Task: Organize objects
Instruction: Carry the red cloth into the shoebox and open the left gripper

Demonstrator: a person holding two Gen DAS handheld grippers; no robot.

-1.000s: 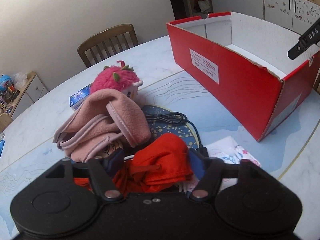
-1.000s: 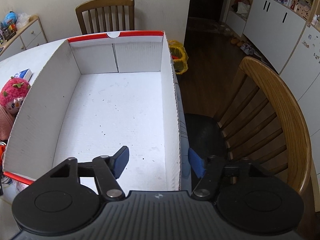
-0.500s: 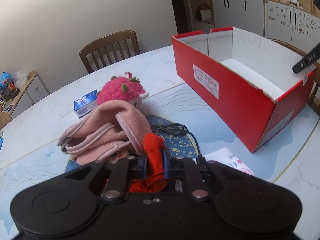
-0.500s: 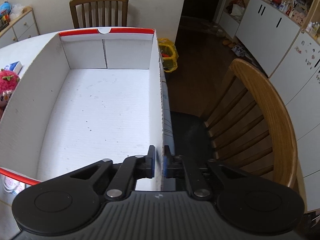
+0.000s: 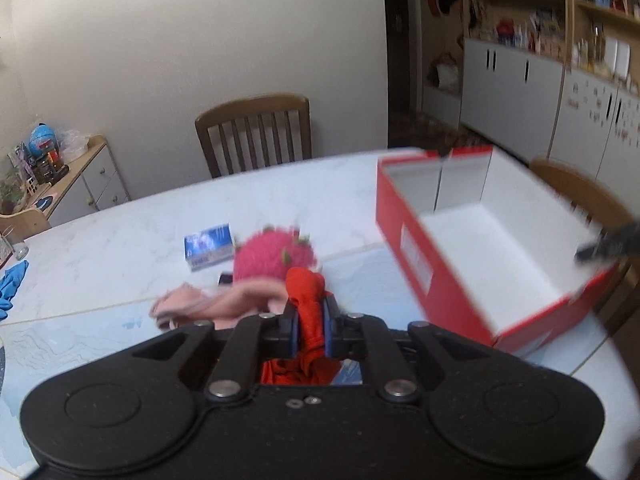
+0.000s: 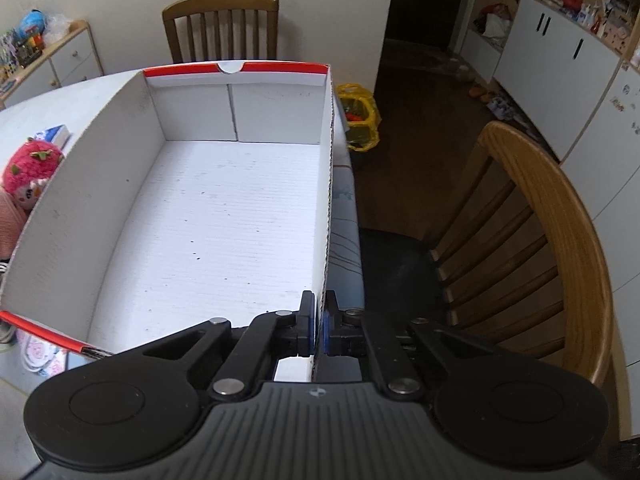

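Red cloth (image 5: 306, 300) is pinched between the pads of your left gripper (image 5: 311, 330), whose jaws have just closed on it; it hangs near you above the pile, left of the box. Carry it right and clear the near red wall before you drop it, so the trailing fabric does not snag. Your right gripper (image 6: 319, 326) is clamped on the right wall of the red box (image 6: 224, 216); hold that steady. On the table (image 5: 120, 248) beyond, count one pink garment (image 5: 224, 300), one pink plush toy (image 5: 272, 256), one blue packet (image 5: 208, 246), one box, empty inside.
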